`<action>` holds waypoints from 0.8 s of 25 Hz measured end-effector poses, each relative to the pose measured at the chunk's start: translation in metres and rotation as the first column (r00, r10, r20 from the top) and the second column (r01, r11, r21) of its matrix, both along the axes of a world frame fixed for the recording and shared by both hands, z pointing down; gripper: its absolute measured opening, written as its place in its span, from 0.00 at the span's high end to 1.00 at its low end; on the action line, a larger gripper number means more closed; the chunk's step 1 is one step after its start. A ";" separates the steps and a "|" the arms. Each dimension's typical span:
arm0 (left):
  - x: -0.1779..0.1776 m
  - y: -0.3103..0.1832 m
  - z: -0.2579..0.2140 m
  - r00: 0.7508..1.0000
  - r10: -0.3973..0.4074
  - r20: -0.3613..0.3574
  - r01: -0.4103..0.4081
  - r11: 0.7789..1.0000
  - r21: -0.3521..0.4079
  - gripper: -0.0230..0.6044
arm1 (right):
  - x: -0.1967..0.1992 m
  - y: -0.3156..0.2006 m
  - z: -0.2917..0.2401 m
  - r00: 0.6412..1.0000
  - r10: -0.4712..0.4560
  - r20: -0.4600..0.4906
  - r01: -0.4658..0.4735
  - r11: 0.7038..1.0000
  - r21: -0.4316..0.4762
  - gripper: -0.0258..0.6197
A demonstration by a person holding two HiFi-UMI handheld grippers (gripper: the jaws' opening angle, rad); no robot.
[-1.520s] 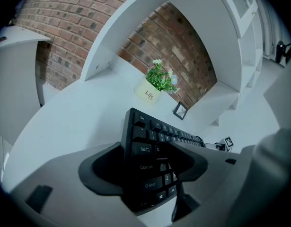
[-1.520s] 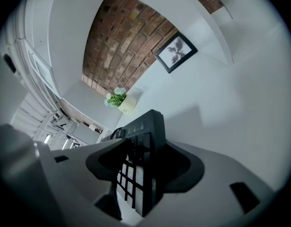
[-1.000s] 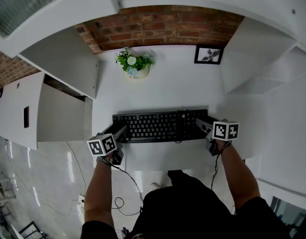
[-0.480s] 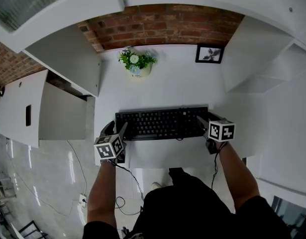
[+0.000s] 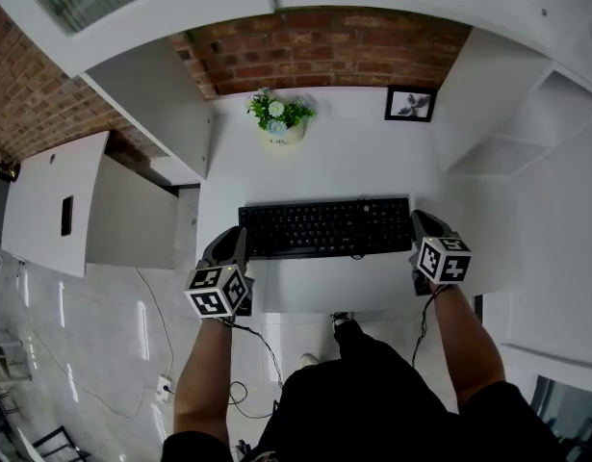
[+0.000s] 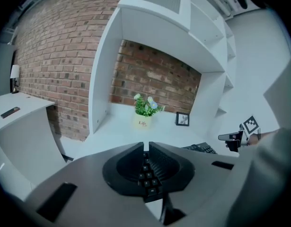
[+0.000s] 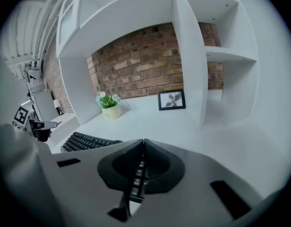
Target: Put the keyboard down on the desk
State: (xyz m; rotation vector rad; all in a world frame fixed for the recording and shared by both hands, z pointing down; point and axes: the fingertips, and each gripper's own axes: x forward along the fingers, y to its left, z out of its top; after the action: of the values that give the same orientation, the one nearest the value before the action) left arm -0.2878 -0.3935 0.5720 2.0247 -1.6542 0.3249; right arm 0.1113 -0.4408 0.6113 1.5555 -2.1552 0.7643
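The black keyboard (image 5: 324,227) lies flat on the white desk (image 5: 353,162), square to its front edge; it also shows as the keyboard (image 6: 202,148) in the left gripper view and the keyboard (image 7: 86,141) in the right one. My left gripper (image 5: 230,241) hovers just off its left end and touches nothing. Its jaws have just been closing; in the left gripper (image 6: 146,148) own view they meet with nothing between them. My right gripper (image 5: 425,224) hangs beside the right end, apart from it. In its own view the right gripper (image 7: 143,143) is shut and empty.
A potted plant (image 5: 284,123) and a small framed picture (image 5: 409,104) stand at the back of the desk against the brick wall. White shelf walls flank the desk on both sides. A low white cabinet (image 5: 55,210) stands to the left. Cables trail on the floor.
Both grippers stood with spread jaws at the keyboard's two ends; now they have pulled outward and upward off it and their jaws have closed. The keyboard stays on the desk.
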 end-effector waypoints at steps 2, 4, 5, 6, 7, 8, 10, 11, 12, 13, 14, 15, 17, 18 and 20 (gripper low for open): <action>0.006 0.010 -0.017 1.000 0.016 -0.010 -0.016 0.999 0.038 0.91 | -0.009 0.011 -0.017 0.999 -0.014 0.029 0.013 0.999 0.037 0.93; 0.012 0.024 -0.034 0.999 0.037 -0.005 -0.037 0.997 0.075 0.92 | -0.020 0.025 -0.034 0.997 -0.034 0.072 0.030 0.997 0.065 0.93; 0.015 0.031 -0.042 0.999 0.046 0.003 -0.046 0.995 0.093 0.92 | -0.026 0.032 -0.044 0.995 -0.046 0.092 0.038 0.996 0.081 0.93; 0.016 0.038 -0.050 0.999 0.052 0.011 -0.053 0.992 0.111 0.93 | -0.033 0.040 -0.053 0.993 -0.057 0.107 0.047 0.994 0.098 0.93; 0.018 0.045 -0.057 0.998 0.055 0.018 -0.057 0.990 0.128 0.93 | -0.039 0.047 -0.063 0.991 -0.069 0.118 0.055 0.992 0.117 0.93; 0.018 0.052 -0.064 0.998 0.057 0.024 -0.060 0.988 0.143 0.93 | -0.045 0.055 -0.072 0.989 -0.082 0.127 0.065 0.989 0.136 0.93; 0.020 0.071 -0.074 0.997 0.063 0.035 -0.068 0.984 0.165 0.93 | -0.059 0.074 -0.089 0.983 -0.109 0.146 0.083 0.982 0.172 0.93; 0.021 0.083 -0.078 0.997 0.068 0.041 -0.074 0.982 0.172 0.93 | -0.066 0.085 -0.097 0.980 -0.121 0.156 0.090 0.978 0.189 0.93; 0.023 0.097 -0.082 0.996 0.075 0.044 -0.082 0.981 0.175 0.93 | -0.071 0.098 -0.105 0.977 -0.131 0.166 0.096 0.974 0.204 0.93; 0.024 0.112 -0.084 0.996 0.084 0.042 -0.090 0.980 0.178 0.93 | -0.076 0.111 -0.112 0.975 -0.139 0.173 0.100 0.971 0.218 0.93; 0.026 0.127 -0.087 0.995 0.092 0.036 -0.097 0.978 0.183 0.93 | -0.080 0.124 -0.119 0.973 -0.147 0.179 0.103 0.967 0.232 0.93; 0.028 0.141 -0.091 0.995 0.099 0.031 -0.103 0.977 0.188 0.93 | -0.084 0.137 -0.126 0.971 -0.154 0.184 0.106 0.963 0.247 0.93; 0.029 0.167 -0.097 0.994 0.111 0.022 -0.113 0.973 0.199 0.93 | -0.090 0.163 -0.140 0.968 -0.164 0.188 0.107 0.954 0.279 0.93; 0.030 0.181 -0.099 0.993 0.117 0.018 -0.119 0.972 0.202 0.93 | -0.092 0.177 -0.145 0.969 -0.165 0.185 0.106 0.951 0.292 0.93; 0.032 0.207 -0.101 0.991 0.131 0.011 -0.130 0.971 0.201 0.93 | -0.093 0.206 -0.154 0.970 -0.164 0.178 0.103 0.945 0.309 0.93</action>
State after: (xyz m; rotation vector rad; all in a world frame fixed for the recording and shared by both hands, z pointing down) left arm -0.2559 -0.1868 0.4707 2.2887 -1.6115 0.2068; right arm 0.0179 -0.2349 0.4575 1.5023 -2.5977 0.5952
